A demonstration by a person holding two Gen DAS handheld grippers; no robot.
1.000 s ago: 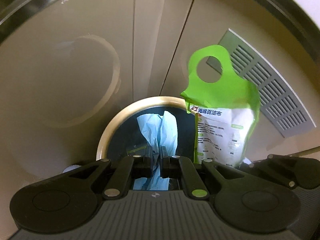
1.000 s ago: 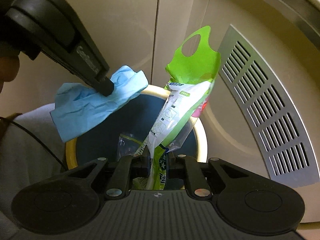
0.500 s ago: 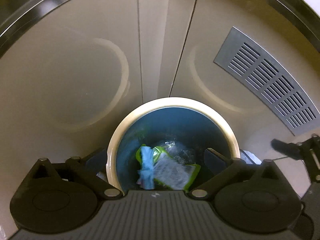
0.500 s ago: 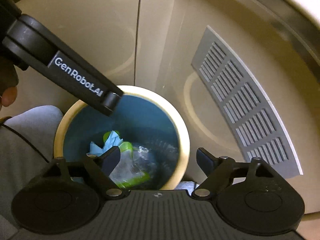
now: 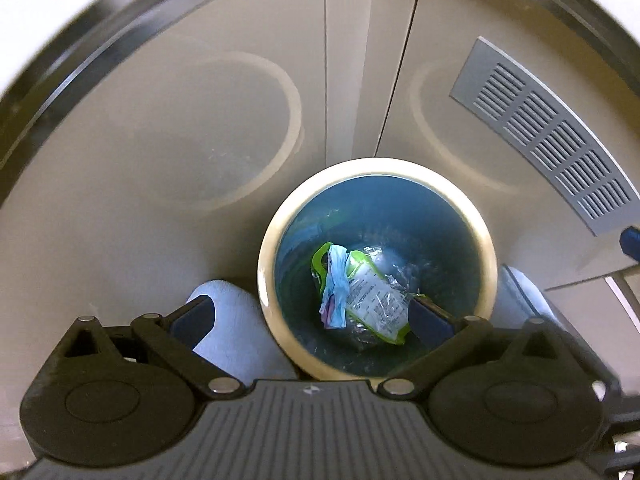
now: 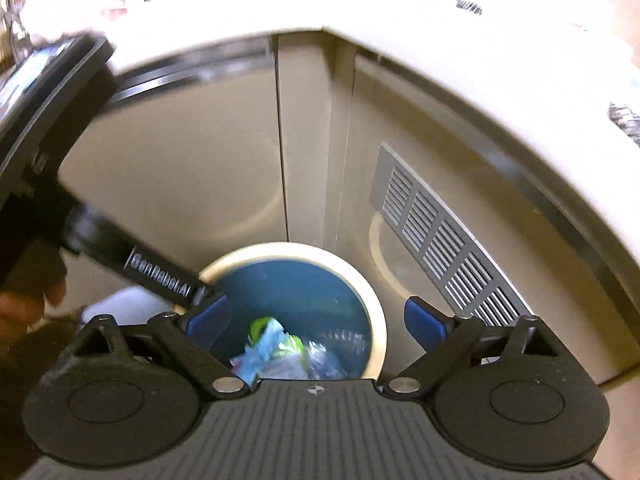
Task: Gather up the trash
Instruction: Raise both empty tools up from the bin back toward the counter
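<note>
L gripper (image 5: 312,316) wide open, empty; R gripper (image 6: 316,320) jaws opening, nothing btwn – blue tissue (image 5: 334,284) + green pouch (image 5: 372,300) in bin (image 5: 268,240); risk: clipping rim tips bin

- The left claw (image 5: 312,316) has black linkage arms with round silver pivot screws, two big round black discs and a grey ribbed housing bearing a small round emblem.
- Its fingertips (image 5: 430,318) carry dark blue pads.
- The right claw (image 6: 316,320) is built the same, with brighter blue pads (image 6: 424,322).
- In the right wrist view the left claw's black arm carries white "GenRobot.AI" lettering.
- Pale grey-blue fabric (image 5: 236,332) covers the person's legs.
</note>
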